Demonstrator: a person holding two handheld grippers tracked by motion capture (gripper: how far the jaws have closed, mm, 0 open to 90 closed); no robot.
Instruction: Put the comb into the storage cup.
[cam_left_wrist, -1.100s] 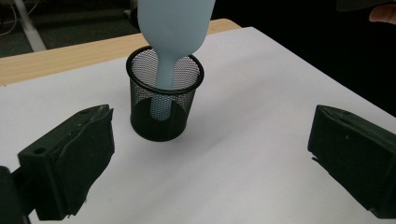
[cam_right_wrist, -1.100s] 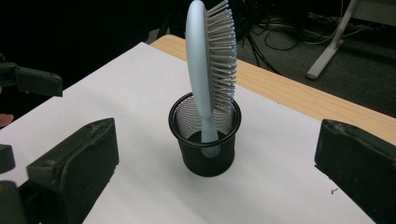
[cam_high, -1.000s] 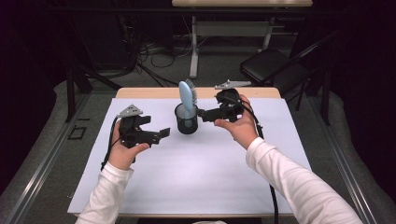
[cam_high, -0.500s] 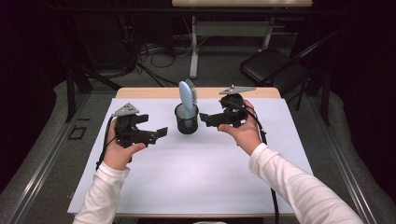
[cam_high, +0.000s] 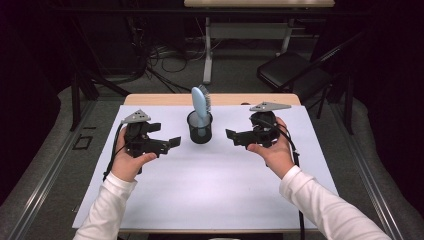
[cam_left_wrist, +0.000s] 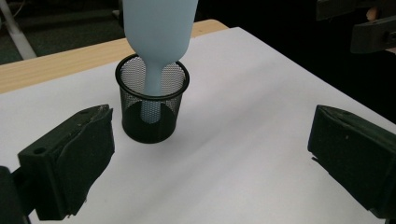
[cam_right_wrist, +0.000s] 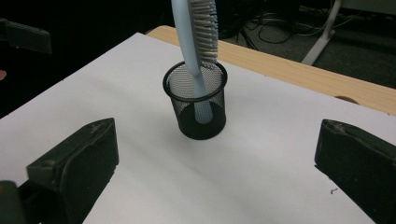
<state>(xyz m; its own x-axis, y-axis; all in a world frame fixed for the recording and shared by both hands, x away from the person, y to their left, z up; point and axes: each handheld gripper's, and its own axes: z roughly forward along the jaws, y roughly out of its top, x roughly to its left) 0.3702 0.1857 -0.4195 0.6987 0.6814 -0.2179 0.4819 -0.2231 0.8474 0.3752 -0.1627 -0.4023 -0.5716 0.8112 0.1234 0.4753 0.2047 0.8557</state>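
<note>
While the blue hairbrush (cam_high: 200, 102) stands in the mesh cup (cam_high: 200, 131), the left gripper (cam_high: 170, 142) gapes wide, holding nothing. The right gripper (cam_high: 231, 136) likewise spreads wide, empty, apart from the cup.

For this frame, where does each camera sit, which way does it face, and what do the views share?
High view: above the person's side, facing forward and down; both forearms, left gripper, right gripper.
Left gripper view: rides that gripper, facing the mesh cup; its open jaws.
Right gripper view: same cup from the opposite side; open jaws.
Shared: the cup holding the blue brush on the white sheet.
</note>
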